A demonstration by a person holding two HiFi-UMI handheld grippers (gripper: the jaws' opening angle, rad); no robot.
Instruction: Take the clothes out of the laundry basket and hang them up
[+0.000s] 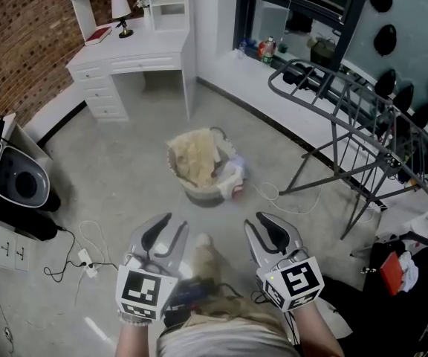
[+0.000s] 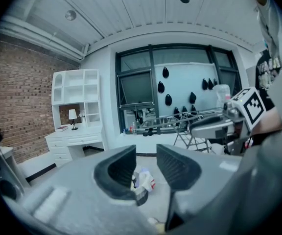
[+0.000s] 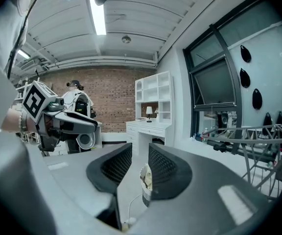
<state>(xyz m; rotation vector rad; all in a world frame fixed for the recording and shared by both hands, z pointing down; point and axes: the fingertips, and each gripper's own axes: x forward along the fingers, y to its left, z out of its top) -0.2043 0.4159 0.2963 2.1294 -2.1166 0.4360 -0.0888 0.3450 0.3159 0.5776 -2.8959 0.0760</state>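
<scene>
In the head view, the laundry basket (image 1: 203, 193) is seen in the middle of the floor (image 1: 117, 162), away from its edges. It stands between the white desk (image 1: 128, 62) at the far edge and the drying rack (image 1: 362, 125) along the window-side edge. It is filled past its rim: a beige garment (image 1: 194, 158) is heaped on top, and paler clothes (image 1: 232, 178) are bunched at its right side. The left gripper (image 1: 175, 225) and right gripper (image 1: 253, 222) are held well short of it.

In the left gripper view, the fingers (image 2: 119, 169) are held partly apart. Nothing is gripped or touched, and the basket is framed far off in the gap.

In the right gripper view, the fingers (image 3: 163, 173) are likewise parted and empty, and the basket is glimpsed between them.
</scene>
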